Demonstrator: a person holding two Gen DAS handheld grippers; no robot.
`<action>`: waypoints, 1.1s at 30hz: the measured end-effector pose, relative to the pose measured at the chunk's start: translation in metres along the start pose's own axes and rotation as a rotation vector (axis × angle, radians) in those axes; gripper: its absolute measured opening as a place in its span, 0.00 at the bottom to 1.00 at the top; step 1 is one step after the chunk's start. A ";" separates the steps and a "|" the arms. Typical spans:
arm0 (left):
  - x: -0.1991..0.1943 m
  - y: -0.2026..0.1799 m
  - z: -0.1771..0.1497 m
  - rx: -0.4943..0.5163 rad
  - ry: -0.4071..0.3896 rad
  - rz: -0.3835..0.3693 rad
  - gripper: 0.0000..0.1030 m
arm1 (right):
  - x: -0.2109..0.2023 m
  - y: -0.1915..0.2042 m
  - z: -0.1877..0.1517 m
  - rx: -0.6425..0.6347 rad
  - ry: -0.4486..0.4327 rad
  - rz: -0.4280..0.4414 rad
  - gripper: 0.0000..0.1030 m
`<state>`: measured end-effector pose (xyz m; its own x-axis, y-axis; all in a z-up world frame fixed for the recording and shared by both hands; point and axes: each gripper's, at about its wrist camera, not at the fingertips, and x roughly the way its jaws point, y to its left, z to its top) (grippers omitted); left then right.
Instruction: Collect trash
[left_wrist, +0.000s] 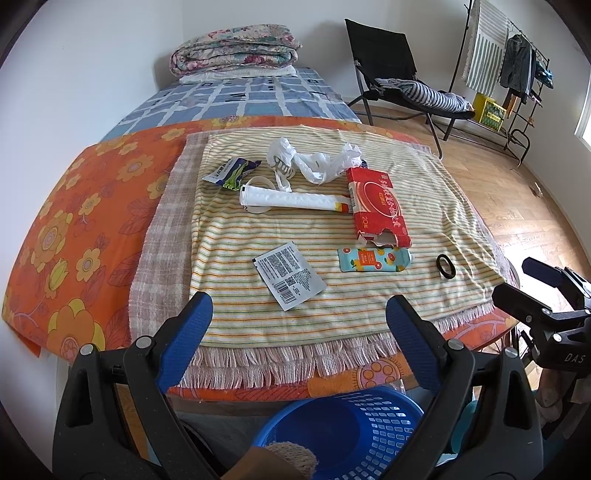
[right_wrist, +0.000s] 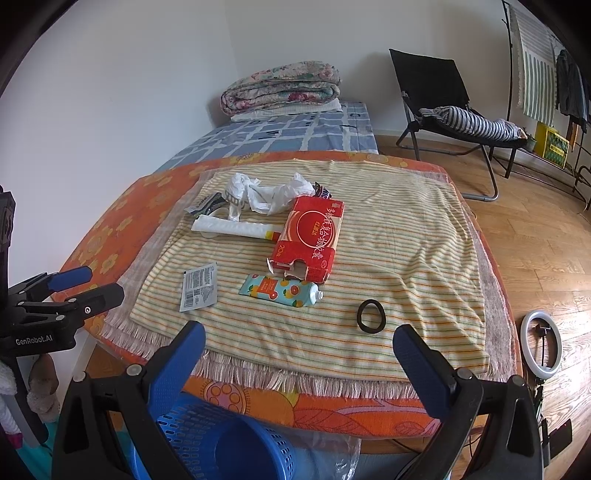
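Trash lies on a striped towel (left_wrist: 388, 295) on the bed: a torn red box (left_wrist: 376, 206) (right_wrist: 308, 238), a grey sachet (left_wrist: 288, 277) (right_wrist: 198, 286), a teal fruit-print tube (left_wrist: 373, 259) (right_wrist: 280, 290), a white tube (left_wrist: 291, 199) (right_wrist: 232, 226), crumpled white plastic (left_wrist: 317, 160) (right_wrist: 269, 194), a green-white wrapper (left_wrist: 231, 172) and a black hair tie (left_wrist: 446, 266) (right_wrist: 371, 315). A blue basket (left_wrist: 343, 435) (right_wrist: 221, 443) stands below the bed's near edge. My left gripper (left_wrist: 299, 332) and right gripper (right_wrist: 299, 354) are open and empty, above the basket, short of the towel.
Folded quilts (left_wrist: 236, 48) lie at the bed's far end against the wall. A black folding chair (left_wrist: 399, 81) with striped cloth and a clothes rack (left_wrist: 517, 74) stand on the wooden floor to the right. A ring light (right_wrist: 541, 345) lies on the floor.
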<state>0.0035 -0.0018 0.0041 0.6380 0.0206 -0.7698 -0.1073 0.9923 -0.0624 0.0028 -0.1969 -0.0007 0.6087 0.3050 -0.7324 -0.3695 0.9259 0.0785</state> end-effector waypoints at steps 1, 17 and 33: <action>0.000 0.000 0.000 0.000 0.000 0.000 0.94 | 0.000 0.000 0.000 0.000 0.000 0.000 0.99; 0.000 0.000 0.000 -0.002 0.004 -0.003 0.94 | 0.001 -0.001 -0.001 0.005 0.003 0.003 0.99; 0.007 0.005 -0.014 -0.013 0.010 -0.009 0.94 | 0.003 -0.001 -0.003 0.007 0.008 0.005 1.00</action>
<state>-0.0030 0.0013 -0.0104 0.6315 0.0103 -0.7753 -0.1118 0.9907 -0.0780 0.0025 -0.1973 -0.0049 0.6014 0.3081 -0.7371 -0.3678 0.9258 0.0868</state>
